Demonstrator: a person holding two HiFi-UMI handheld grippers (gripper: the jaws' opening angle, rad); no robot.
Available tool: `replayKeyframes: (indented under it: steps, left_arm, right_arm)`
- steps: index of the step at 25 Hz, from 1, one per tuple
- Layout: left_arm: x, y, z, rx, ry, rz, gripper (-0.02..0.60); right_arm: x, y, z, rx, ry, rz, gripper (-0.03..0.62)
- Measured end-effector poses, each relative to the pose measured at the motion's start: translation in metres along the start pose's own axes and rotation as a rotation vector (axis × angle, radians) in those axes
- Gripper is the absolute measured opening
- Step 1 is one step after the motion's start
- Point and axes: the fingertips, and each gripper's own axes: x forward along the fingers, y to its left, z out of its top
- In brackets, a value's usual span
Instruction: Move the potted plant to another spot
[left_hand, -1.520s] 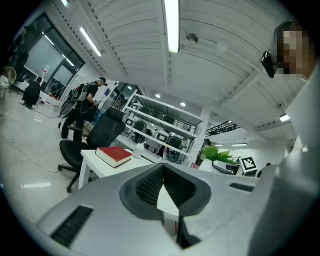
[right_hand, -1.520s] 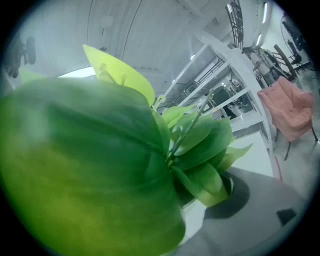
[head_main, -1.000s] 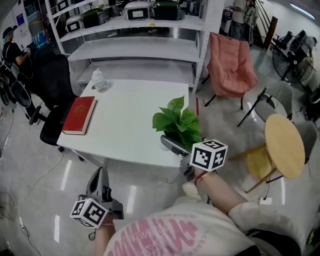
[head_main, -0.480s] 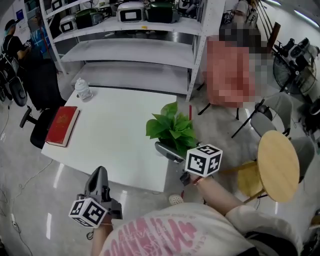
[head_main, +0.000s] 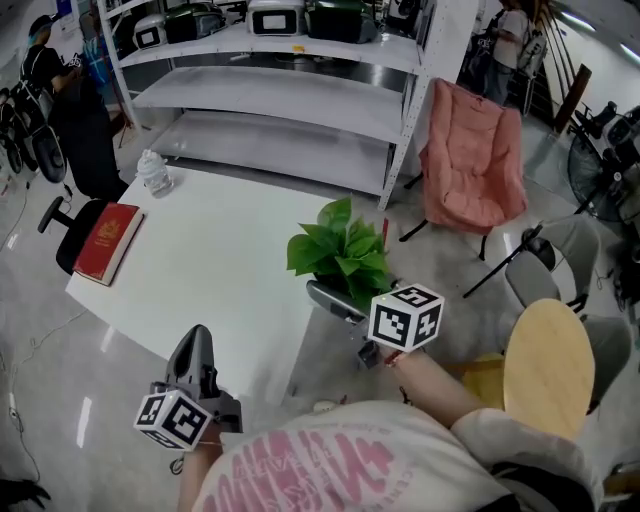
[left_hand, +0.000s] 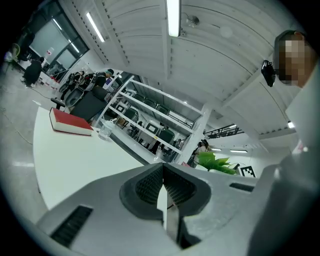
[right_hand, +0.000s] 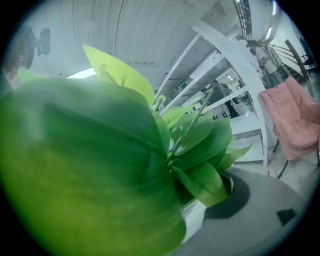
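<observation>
I am keeping the right gripper (head_main: 337, 298) clamped on the potted plant (head_main: 340, 250). The white table (head_main: 215, 270) is sliding leftward in my head view, so the plant is leaving over its right edge, I think. The left gripper (head_main: 196, 352) is staying closed, holding nothing.

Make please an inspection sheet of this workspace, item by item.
Surface: white table, no spill seen.
Job's things: potted plant, over the table's right edge, in the right tool.
Clutter: red book at the left edge; clear bottle at the far corner.
Tools: left tool shut, empty, off the table; right tool shut on the potted plant.
Cables: nothing seen on the table.
Surroundings: shelf rack behind; pink chair and round wooden table at right; person far left.
</observation>
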Motion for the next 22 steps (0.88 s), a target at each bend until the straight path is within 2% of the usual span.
replayKeyframes:
  steps: [5,16,22]
  left_arm:
    - [0.006,0.013,-0.017,-0.013,-0.003,0.031,0.003]
    - [0.03,0.013,-0.029,-0.06,0.02,0.001,0.003]
    - [0.025,0.024,-0.038,-0.051,0.036,0.04,0.003]
  right_arm:
    - [0.01,-0.014,-0.007,-0.01,0.005,0.014,0.534]
    - [0.018,-0.03,-0.018,-0.02,0.038,0.018,0.534]
    - [0.021,-0.036,-0.023,0.003,0.039,0.023,0.534]
